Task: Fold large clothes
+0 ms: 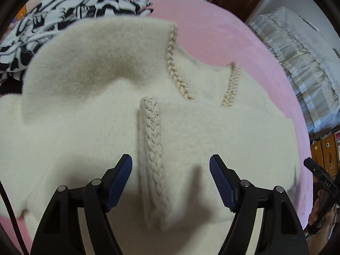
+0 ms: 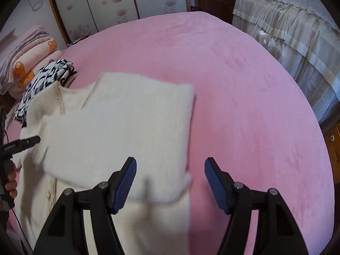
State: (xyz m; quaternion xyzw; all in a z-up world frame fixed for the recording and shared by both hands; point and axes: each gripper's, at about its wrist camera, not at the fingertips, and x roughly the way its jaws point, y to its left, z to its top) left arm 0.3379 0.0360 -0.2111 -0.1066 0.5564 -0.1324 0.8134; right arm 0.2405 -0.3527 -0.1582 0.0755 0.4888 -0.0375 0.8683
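Left gripper at lower centre: black angular arms, ribbed blue pads, round silver screws. Right gripper looks identical. At the right-wrist view's left edge, bare-skinned fingers beside white lettering and a thin black cable.

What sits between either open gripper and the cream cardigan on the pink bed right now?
Nothing visible does. The left gripper hangs open over the cream cardigan, straddling its braided trim. The right gripper is open over the folded-over panel. The black-and-white garment lies off to the far left.
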